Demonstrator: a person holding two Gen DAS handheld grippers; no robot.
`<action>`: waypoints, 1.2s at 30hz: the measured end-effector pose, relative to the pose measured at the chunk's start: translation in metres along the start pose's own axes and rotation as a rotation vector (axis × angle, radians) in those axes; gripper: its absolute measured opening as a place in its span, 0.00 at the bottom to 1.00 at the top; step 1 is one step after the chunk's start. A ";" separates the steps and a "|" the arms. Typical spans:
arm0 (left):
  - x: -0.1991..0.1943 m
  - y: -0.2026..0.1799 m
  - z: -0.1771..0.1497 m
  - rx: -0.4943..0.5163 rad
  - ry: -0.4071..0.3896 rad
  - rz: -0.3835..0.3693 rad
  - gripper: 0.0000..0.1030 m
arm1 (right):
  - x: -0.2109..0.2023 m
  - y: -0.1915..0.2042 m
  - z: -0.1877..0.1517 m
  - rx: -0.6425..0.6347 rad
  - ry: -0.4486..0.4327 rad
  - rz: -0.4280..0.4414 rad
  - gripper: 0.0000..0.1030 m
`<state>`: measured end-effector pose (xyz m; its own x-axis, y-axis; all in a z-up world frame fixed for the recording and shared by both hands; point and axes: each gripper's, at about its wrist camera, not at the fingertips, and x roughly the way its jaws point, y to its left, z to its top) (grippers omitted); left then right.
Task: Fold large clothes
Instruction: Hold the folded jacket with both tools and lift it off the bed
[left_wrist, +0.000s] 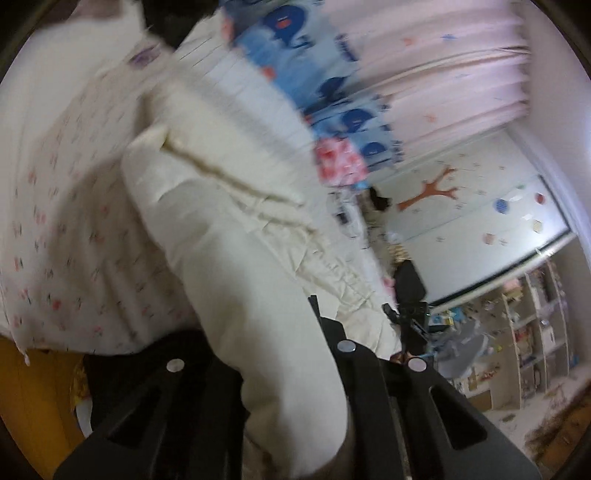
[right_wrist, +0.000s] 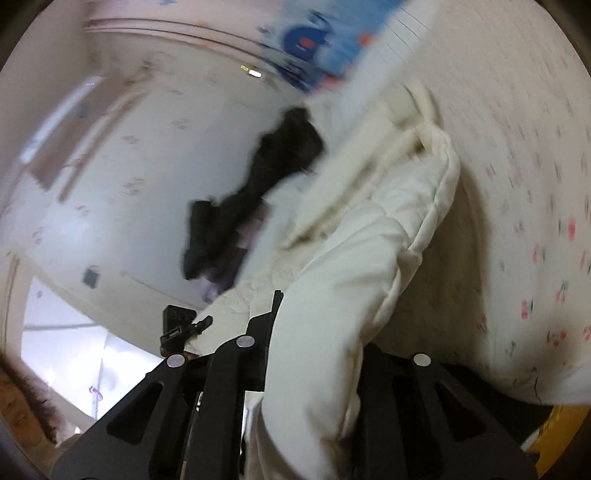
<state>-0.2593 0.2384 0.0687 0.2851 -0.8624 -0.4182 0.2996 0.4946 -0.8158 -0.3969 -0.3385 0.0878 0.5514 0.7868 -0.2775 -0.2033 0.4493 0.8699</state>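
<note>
A thick cream padded coat (left_wrist: 221, 206) lies bunched on a white bed sheet with small red flowers (left_wrist: 66, 229). A fold of it runs down between the black fingers (left_wrist: 347, 354) of my left gripper (left_wrist: 284, 332), which is shut on it; the cloth hides the other finger's tip. In the right wrist view the same cream coat (right_wrist: 388, 229) hangs in a thick roll through my right gripper (right_wrist: 317, 332), shut on it, with one finger (right_wrist: 273, 310) showing beside the cloth. Both views are blurred.
A blue patterned blanket (left_wrist: 332, 92) lies at the far side of the bed, also seen as blanket (right_wrist: 314, 40). A black garment (right_wrist: 258, 184) lies beyond the coat. A cluttered shelf (left_wrist: 535, 332) stands by the wall. A yellow surface (left_wrist: 37, 398) shows below the sheet's edge.
</note>
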 end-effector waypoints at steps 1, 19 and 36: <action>-0.005 -0.008 0.000 0.016 0.005 -0.008 0.12 | -0.008 0.006 0.000 -0.016 0.000 -0.001 0.14; 0.033 0.104 -0.081 -0.146 0.278 0.017 0.85 | -0.020 -0.039 -0.086 -0.052 0.243 -0.402 0.57; 0.042 0.102 -0.084 -0.118 0.258 0.107 0.72 | -0.008 -0.001 -0.102 -0.309 0.251 -0.635 0.57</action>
<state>-0.2937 0.2433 -0.0655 0.0636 -0.8124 -0.5796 0.1682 0.5812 -0.7962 -0.4833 -0.3025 0.0475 0.4451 0.3928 -0.8047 -0.1463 0.9185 0.3674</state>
